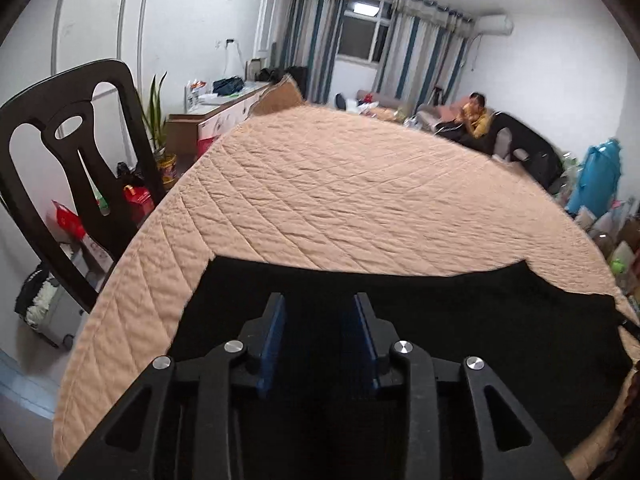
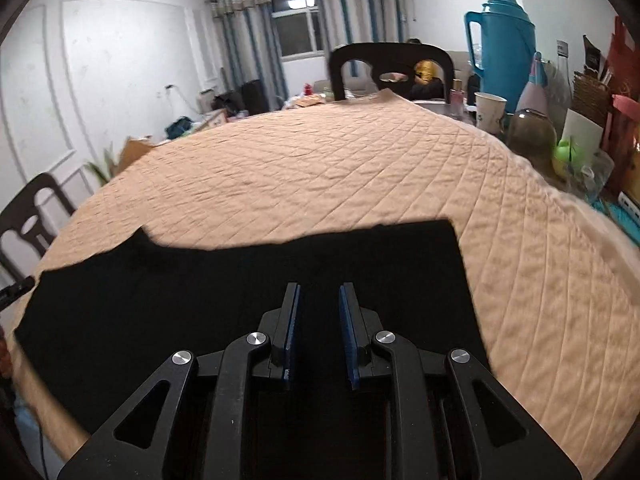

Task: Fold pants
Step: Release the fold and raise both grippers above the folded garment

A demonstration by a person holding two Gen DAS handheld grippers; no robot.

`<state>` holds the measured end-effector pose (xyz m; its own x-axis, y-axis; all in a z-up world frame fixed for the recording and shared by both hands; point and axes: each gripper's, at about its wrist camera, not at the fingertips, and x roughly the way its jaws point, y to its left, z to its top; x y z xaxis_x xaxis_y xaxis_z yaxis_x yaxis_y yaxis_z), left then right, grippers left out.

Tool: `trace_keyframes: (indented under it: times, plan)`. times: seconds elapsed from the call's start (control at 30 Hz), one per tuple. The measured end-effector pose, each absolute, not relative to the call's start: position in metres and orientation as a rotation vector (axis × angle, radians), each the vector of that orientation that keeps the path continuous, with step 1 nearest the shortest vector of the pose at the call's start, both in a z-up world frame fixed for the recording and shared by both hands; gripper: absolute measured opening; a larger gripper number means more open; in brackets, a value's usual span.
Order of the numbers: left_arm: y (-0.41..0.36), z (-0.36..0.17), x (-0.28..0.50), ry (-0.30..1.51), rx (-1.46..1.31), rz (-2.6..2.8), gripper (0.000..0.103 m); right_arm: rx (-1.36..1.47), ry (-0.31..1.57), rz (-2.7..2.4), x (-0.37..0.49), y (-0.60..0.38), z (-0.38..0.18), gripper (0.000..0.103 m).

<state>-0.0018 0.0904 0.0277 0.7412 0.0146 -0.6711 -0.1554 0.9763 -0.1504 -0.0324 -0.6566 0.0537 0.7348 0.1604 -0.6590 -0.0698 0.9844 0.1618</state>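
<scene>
- my left gripper (image 1: 320, 300) has its blue pads (image 1: 274, 332) spread apart with nothing pinched between them; just black fabric lying underneath, so it's let go
- same deal on my right gripper (image 2: 319, 292); pads (image 2: 347, 320) parted, gap between them bare, hovering over the cloth and not biting it
- the black pants (image 2: 240, 280) lie flat along the near edge of the table, spread sideways under both grippers; far edge looks pretty straight with a small notch toward the left in the right wrist view; can't tell how many layers there are, it's all one dark blob
- they sit on a peach quilted cover (image 1: 340, 184) over the table; most of it is bare beyond the pants
- my guess: one fold just got laid down and I'm between grabs; next move probably needs me to pick an end or two corners, clamp, and carry them across to halve it again
- around that: dark chairs (image 1: 80, 152), a teal thermos (image 2: 504, 48) and paper cup (image 2: 489, 112) off to the right, a person (image 1: 478, 114) sitting at the back
</scene>
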Motion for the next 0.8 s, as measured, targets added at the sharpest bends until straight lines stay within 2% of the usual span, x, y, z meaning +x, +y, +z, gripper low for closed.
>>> trace_keyframes:
  times: [0.1,0.17,0.67,0.8]
  plan:
    - [0.104,0.010,0.015,0.827,-0.223,0.139,0.037,0.183,0.814,0.082,-0.005,-0.674,0.040,0.020]
    - [0.108,0.015,0.010,0.809,-0.236,0.128,0.038,0.227,0.829,0.110,0.000,-0.682,0.036,0.020]
    - [0.080,0.017,-0.045,0.773,-0.138,0.155,0.038,0.108,0.726,0.135,-0.082,-0.660,0.040,0.020]
    - [0.078,0.014,-0.046,0.755,-0.120,0.165,0.041,0.120,0.712,0.147,-0.086,-0.663,0.033,0.020]
